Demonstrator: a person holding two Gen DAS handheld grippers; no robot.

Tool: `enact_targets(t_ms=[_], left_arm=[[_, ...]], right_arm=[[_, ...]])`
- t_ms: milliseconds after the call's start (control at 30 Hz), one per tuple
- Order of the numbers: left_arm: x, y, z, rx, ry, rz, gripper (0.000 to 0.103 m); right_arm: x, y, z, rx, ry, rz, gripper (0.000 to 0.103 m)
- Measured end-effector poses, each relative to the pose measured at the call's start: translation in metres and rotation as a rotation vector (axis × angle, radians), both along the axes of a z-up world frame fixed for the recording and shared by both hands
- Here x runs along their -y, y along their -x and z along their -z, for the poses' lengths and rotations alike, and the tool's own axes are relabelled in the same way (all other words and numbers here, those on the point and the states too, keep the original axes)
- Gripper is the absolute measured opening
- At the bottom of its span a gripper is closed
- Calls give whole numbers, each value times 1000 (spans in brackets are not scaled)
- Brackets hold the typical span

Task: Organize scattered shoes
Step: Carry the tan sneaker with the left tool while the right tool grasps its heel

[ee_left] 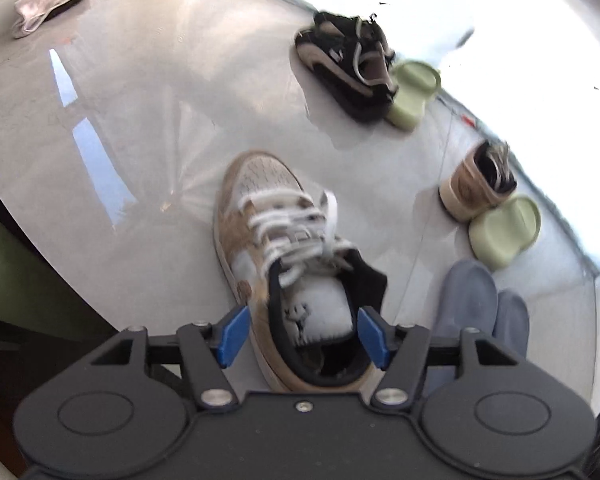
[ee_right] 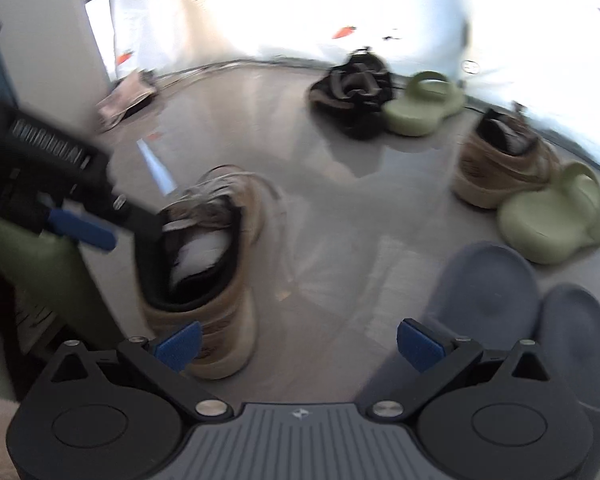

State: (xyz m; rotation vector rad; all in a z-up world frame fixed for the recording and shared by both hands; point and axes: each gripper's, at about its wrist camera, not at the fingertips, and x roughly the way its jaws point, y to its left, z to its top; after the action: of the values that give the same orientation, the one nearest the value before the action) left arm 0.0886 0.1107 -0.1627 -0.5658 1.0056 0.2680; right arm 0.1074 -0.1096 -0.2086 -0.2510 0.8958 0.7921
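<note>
A tan and white sneaker (ee_left: pixel 276 248) stands on the grey floor, toe pointing away from me. My left gripper (ee_left: pixel 304 336) hovers over its heel, open, with a blue pad on either side of the collar and neither pressing. The right wrist view shows the same sneaker (ee_right: pixel 204 264) at the left. My right gripper (ee_right: pixel 300 344) is open over bare floor between that sneaker and a pair of blue-grey slippers (ee_right: pixel 488 292). Further off lie a black sneaker (ee_left: pixel 348 68), a second tan sneaker (ee_left: pixel 476 188) and two green slippers (ee_left: pixel 412 92) (ee_left: pixel 504 230).
A crumpled cloth (ee_left: pixel 48 0) lies at the far left by a wall. A green piece of furniture (ee_left: pixel 20 276) borders the floor on the left. Bright glass runs along the back right behind the shoes. Glossy floor (ee_left: pixel 160 120) spreads ahead of the sneaker.
</note>
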Motion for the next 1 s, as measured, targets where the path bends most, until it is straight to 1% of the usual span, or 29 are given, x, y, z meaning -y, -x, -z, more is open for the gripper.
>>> enact_targets(t_ms=[33,133,233,267,333,467,567,633,700,767,833,900,1000], left_arm=[[-5,-2,-1,2,-5,-9,61],[-13,-14,2,-7,-21,-11,61],[-25,-17,5,-7,-39,18,61],[-32,-19,5,2,-45,28,61],[-44,-24,6,20,-53,46,61],[-71,-35,10,48,-31,58,61],[-98,-48,16,57,6,61,61],[-111,-55,20,59,33,70,61],[-123,-61,21,62,53,82,61],[-134,-67,21,69,49,103,61],[-144,-73,20,78,35,121,61],[-156,-81,20,84,47,138,61],[-168,-89,22,83,52,157,61]], right_arm=[[-15,4,3,4,34,-58,103],[-51,12,16,22,106,-183,103],[-75,7,27,31,190,-174,103],[-76,3,27,29,197,-150,103],[-77,-12,23,-13,203,-84,102],[-72,-23,21,3,277,48,102],[-63,-49,17,43,353,261,102],[-57,-67,17,40,370,367,103],[-51,-87,18,14,348,445,103],[-50,-104,17,3,333,495,103],[-56,-119,17,33,327,524,102],[-61,-132,18,66,319,552,102],[-61,-147,15,65,276,632,102]])
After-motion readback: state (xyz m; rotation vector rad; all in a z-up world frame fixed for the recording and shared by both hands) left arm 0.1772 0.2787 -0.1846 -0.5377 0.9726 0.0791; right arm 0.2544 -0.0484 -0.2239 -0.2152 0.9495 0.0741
